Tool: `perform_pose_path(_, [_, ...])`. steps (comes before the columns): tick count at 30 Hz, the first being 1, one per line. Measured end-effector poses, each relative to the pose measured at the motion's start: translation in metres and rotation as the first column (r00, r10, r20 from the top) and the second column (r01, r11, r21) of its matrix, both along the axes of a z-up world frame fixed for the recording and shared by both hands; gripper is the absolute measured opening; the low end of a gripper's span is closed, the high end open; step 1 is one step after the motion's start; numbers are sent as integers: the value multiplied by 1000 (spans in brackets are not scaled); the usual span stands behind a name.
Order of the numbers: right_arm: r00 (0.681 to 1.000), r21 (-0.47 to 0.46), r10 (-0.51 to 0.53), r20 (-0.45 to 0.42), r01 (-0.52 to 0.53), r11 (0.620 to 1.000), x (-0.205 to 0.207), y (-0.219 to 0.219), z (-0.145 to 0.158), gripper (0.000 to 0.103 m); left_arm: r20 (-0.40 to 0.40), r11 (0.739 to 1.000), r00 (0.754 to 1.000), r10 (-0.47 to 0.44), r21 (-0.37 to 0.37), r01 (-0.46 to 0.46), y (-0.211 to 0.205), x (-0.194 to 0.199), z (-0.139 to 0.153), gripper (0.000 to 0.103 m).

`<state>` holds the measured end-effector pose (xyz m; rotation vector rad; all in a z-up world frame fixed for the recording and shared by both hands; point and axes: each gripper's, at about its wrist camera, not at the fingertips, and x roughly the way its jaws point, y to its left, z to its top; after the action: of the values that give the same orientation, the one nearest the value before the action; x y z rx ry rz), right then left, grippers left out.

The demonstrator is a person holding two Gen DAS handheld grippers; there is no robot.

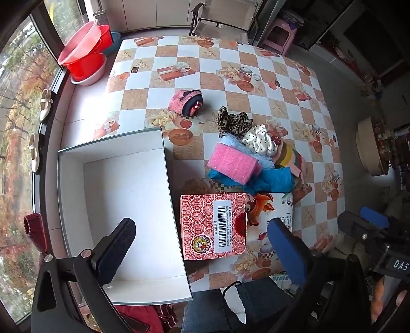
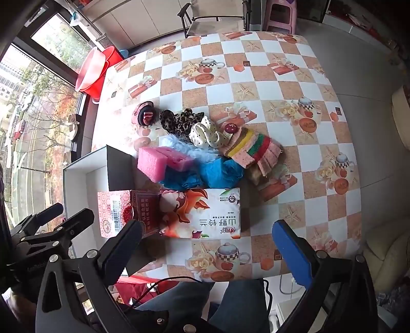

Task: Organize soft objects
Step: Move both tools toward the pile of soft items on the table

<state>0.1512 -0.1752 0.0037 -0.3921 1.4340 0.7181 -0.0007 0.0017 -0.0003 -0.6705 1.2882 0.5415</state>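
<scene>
- Checkered tablecloth [image 2: 276, 84] with printed teapots and roses covered the table, which stood beside a big window [image 1: 15, 107]; red basins [image 1: 84, 55] sat near that window, and a folding chair [image 1: 223, 19] stood at the far end.
- You held both grippers above the near edge of the table, pointing steeply down.
- Your left gripper [image 1: 202, 243] had its jaws spread wide with nothing between the pads; it hung over the white box [image 1: 123, 194] and the red patterned carton [image 1: 212, 225].
- Your right gripper [image 2: 207, 238] was also wide apart and empty, over the tissue pack [image 2: 202, 212].
- Soft objects lay in one pile just behind the tissue pack: a pink sponge [image 2: 159, 161], blue cloth [image 2: 217, 171], a striped towel [image 2: 253, 148], a white dotted scrunchie [image 2: 205, 133] and a leopard scrunchie [image 2: 179, 120].
- One pink and dark pouch [image 1: 185, 101] lay apart, farther from you.
- The white box was open and empty, just left of the carton.
</scene>
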Motion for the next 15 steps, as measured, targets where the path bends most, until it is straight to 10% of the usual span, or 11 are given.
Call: perform_pose_path(15, [998,-16,-63,11,63,998,13,0,-1,102,42,1000,999,17,-26,-16,31,15,14,103])
